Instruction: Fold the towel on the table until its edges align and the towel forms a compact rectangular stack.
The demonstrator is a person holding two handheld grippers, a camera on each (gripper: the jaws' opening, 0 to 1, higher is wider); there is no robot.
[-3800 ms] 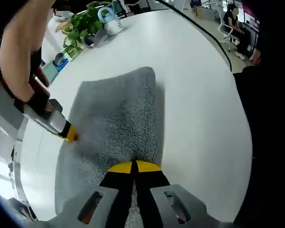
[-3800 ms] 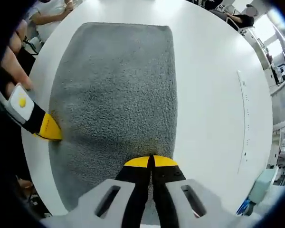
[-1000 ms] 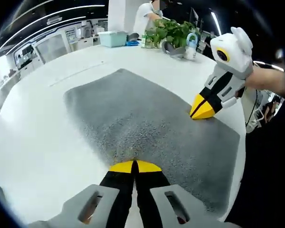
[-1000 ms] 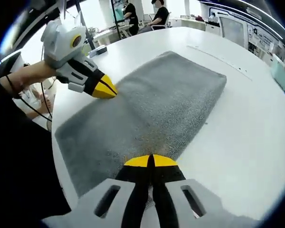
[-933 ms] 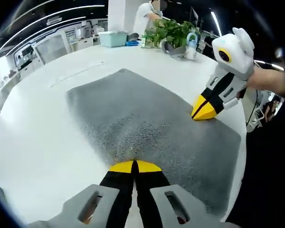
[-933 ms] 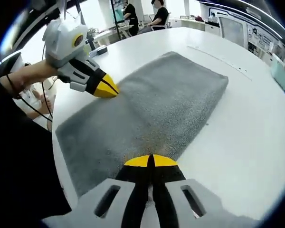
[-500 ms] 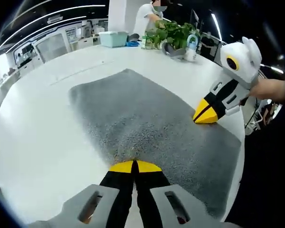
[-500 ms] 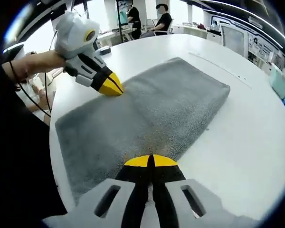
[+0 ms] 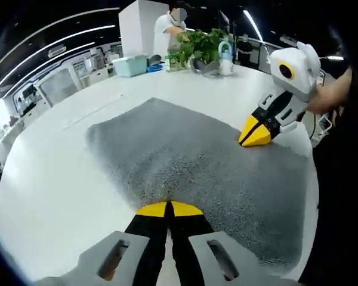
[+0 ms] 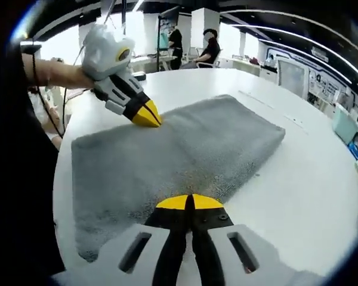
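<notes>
A grey towel (image 9: 185,155) lies flat on the round white table (image 9: 53,185), folded into a long rectangle. My left gripper (image 9: 168,208) is shut, its yellow tips pinching the middle of one long edge. My right gripper (image 9: 255,134) comes in from the right, tips closed on the opposite long edge. In the right gripper view the towel (image 10: 191,152) stretches away from my right gripper (image 10: 190,202), which is shut on its near edge. My left gripper (image 10: 148,115), held by a hand, meets the far edge.
A potted plant (image 9: 200,44), a bottle (image 9: 226,58) and a teal bin (image 9: 131,64) stand at the table's far side, with a person (image 9: 170,27) behind. People (image 10: 210,44) sit beyond the table (image 10: 298,185). Bare tabletop flanks the towel.
Both cameras have tilted and risen a little, showing more of the room. Both grippers stay closed at the towel's two long edges, and the towel lies much as before.
</notes>
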